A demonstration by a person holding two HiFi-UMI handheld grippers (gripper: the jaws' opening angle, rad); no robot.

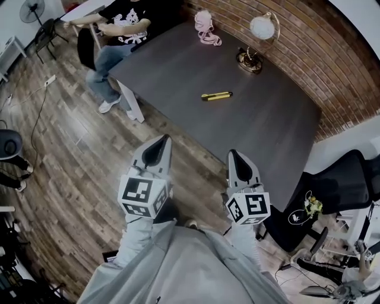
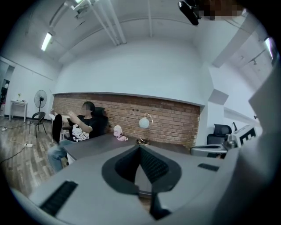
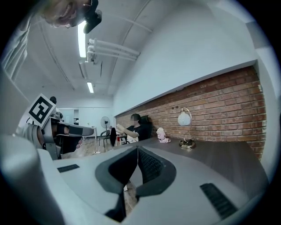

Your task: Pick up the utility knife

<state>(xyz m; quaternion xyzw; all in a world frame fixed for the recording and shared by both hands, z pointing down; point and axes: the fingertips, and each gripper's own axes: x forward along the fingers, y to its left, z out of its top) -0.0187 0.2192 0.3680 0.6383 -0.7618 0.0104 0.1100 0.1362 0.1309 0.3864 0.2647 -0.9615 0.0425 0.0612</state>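
Utility knife [image 1: 216,95] lies crosswise on the tabletop [image 1: 178,65], well ahead; right gripper [image 1: 233,154] nearer than left gripper [image 1: 164,139]; both jaws closed, empty.

A red brick wall [image 1: 309,53] runs behind the dark worktop [image 1: 249,130], where a globe lamp [image 1: 261,28] stands. Wood plank floor [image 1: 71,154], black office chair [image 1: 338,190], standing fan [image 1: 32,9], white ceiling with tube lights [image 3: 82,39].

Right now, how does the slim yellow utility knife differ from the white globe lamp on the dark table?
The slim yellow utility knife lies flat mid-table; the white globe lamp stands upright by the brick wall. The knife is straight and thin; the lamp is round-headed. Both rest on the dark table.
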